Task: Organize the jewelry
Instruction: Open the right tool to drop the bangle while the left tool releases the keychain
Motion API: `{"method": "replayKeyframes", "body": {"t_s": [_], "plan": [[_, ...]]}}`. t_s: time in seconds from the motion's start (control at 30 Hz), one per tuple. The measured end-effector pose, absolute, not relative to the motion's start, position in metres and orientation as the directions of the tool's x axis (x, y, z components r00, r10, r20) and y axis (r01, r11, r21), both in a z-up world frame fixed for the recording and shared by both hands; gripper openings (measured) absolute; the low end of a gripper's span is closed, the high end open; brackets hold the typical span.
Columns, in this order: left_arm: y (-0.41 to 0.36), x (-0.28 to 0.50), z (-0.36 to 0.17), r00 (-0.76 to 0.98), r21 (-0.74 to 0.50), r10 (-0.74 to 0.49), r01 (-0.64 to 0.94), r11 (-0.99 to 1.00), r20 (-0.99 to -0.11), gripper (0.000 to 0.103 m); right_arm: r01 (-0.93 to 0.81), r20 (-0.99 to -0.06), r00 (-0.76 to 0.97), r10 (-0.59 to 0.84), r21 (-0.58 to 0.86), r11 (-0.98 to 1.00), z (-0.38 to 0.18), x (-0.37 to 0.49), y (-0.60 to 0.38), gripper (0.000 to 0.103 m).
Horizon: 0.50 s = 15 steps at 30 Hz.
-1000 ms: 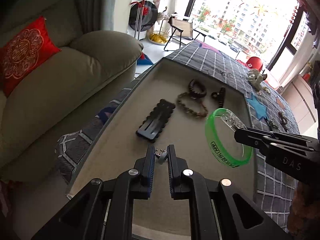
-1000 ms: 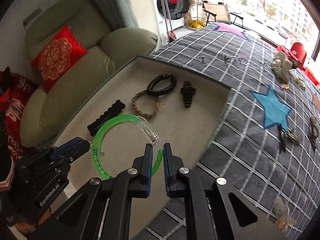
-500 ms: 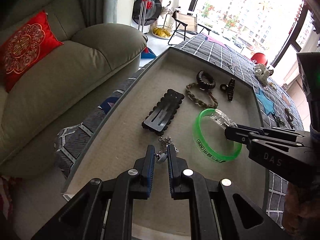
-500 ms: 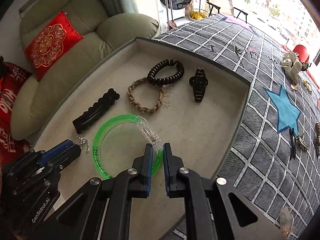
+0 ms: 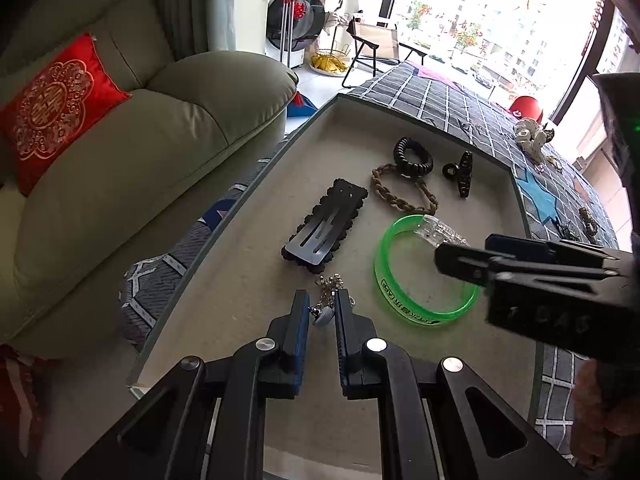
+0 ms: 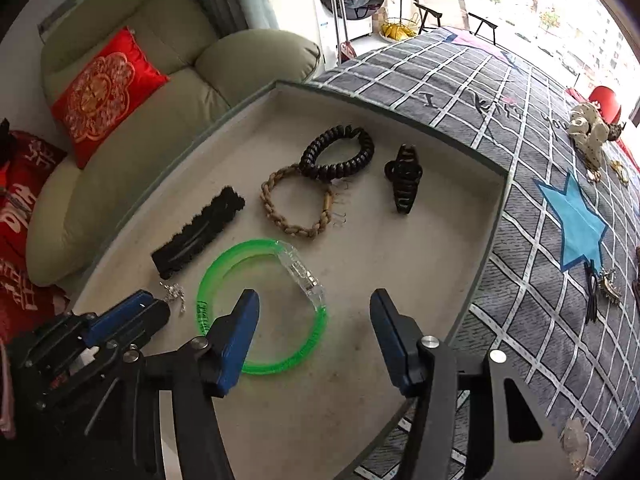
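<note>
your right gripper (image 6: 314,306) had just spread its fingers, leaving the green bangle (image 6: 262,308) lying in the tray (image 6: 440,264) at lower centre. your left gripper (image 5: 322,310) pinched a small chain (image 5: 330,286); more pieces waited on the checked cloth (image 6: 520,280) at right.

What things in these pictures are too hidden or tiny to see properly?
- Silver chain: left wrist view, its small charm sits between the left gripper fingers, too small to name.
- Green bangle: right wrist view, a finger of the just-opened right gripper covers part of its rim.
- Bangle lettering: both views, too small to read.
- Trinkets on the checked blanket: right wrist view, tiny and cut off by the edge.
</note>
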<state>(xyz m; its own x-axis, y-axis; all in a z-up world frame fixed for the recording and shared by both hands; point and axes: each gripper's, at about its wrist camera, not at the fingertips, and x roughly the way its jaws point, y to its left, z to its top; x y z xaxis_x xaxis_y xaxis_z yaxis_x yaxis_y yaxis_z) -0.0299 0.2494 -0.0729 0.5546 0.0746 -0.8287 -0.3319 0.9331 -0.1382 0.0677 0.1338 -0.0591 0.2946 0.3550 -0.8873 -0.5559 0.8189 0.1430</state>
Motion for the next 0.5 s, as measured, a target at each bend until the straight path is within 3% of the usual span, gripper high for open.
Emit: {"method": "replayKeyframes", "body": {"t_s": [0.13,0.17,0.23,0.43,0.5], "plan": [[0.247,-0.029,-0.070,0.556,-0.113,0.098,-0.333,0.936,-0.825,0.019,-0.535,-0.869,0.323,0.375,0.159,0.830,-0.047,0.068,0.122,0.061],[0.246,-0.029,-0.068,0.557,-0.112,0.099,-0.332,0.937,-0.825,0.050,-0.529,-0.864,0.330,0.380,0.164,0.832,-0.044,0.067,0.118,0.061],[0.245,-0.031,-0.065,0.569,-0.113,0.111,-0.344,0.932,-0.815,0.093,-0.520,-0.858,0.338,0.387,0.173,0.836,-0.039,0.065,0.110,0.062],[0.239,-0.029,-0.056,0.588,-0.096,0.119,-0.321,0.942,-0.800,0.093,-0.490,-0.846,0.350,0.403,0.202,0.848,-0.031,0.062,0.089,0.062],[0.235,-0.029,-0.052,0.596,-0.089,0.124,-0.315,0.945,-0.793,0.095,-0.481,-0.843,0.351,0.408,0.212,0.851,-0.028,0.062,0.082,0.067]]}}
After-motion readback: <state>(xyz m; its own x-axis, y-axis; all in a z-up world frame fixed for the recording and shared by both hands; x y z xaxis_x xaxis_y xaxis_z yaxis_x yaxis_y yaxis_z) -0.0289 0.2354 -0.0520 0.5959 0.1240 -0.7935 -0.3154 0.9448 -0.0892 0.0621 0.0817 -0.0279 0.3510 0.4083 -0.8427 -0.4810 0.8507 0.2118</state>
